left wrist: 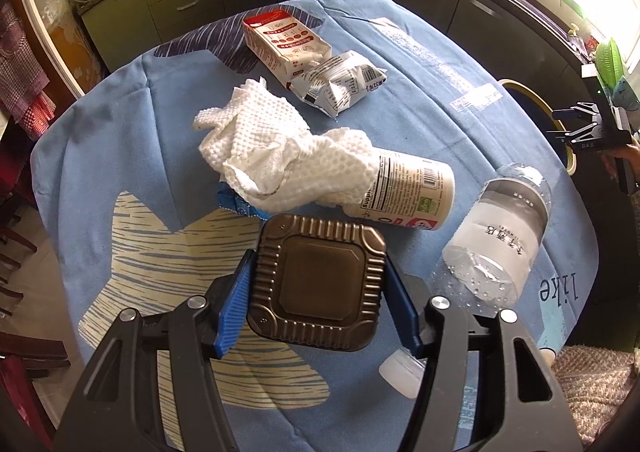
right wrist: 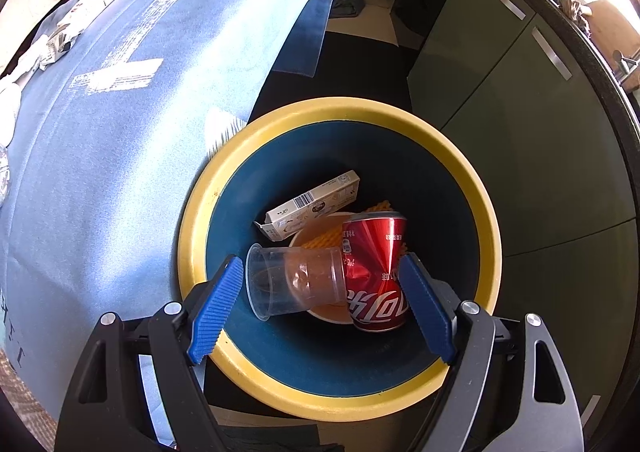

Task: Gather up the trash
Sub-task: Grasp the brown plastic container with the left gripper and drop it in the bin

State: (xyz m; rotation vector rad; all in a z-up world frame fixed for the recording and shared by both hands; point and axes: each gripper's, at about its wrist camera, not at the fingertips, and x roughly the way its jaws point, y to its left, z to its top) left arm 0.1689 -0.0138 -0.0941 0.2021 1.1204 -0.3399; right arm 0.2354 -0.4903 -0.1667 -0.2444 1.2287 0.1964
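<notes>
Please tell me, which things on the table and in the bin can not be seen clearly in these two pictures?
- Blue packet, left wrist view: mostly under the white paper towel.
- White cap, left wrist view: partly behind the left tool.
- Paper bowl in the bin, right wrist view: covered by the red can and clear cup.

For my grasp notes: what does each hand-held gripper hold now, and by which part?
Left hand-held gripper: brown ribbed square plastic tray, clamped by two opposite sides. Right hand-held gripper: nothing, open above the bin.
</notes>
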